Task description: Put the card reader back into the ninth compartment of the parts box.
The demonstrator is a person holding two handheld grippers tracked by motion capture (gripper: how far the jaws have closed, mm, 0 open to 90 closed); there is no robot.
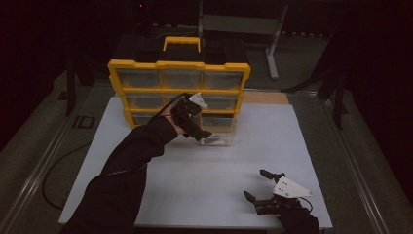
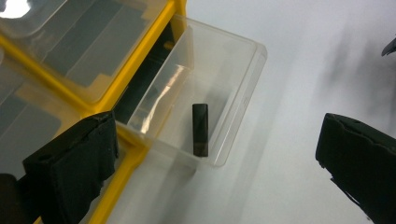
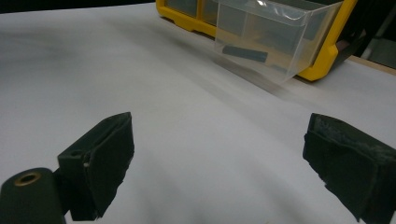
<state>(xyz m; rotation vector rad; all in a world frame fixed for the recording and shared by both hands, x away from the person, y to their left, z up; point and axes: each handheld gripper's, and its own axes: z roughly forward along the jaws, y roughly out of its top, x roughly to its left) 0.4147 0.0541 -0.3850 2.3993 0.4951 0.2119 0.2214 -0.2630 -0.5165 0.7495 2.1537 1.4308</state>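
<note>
A yellow drawer organizer (image 1: pixel 179 68) with a black top and handle stands at the back of the white board (image 1: pixel 219 170). Its lower right clear drawer (image 1: pixel 221 137) is pulled out onto the board. In the left gripper view the clear drawer (image 2: pixel 243 98) holds a small black bar (image 2: pixel 200 129) lying flat inside. My left gripper (image 1: pixel 198 134) hovers over that drawer, open (image 2: pixel 215 144), touching nothing. My right gripper (image 1: pixel 258 184) rests near the board's front right, open (image 3: pixel 217 154) and empty, facing the clear drawer (image 3: pixel 280 42) and the black bar (image 3: pixel 245 53).
The organizer's other drawers (image 1: pixel 181 79) are pushed in. A grey metal stand (image 1: pixel 273 46) is behind the table. A black cable (image 1: pixel 53 170) loops on the floor at the left. The board's front edge (image 1: pixel 195 225) lies close to the right gripper.
</note>
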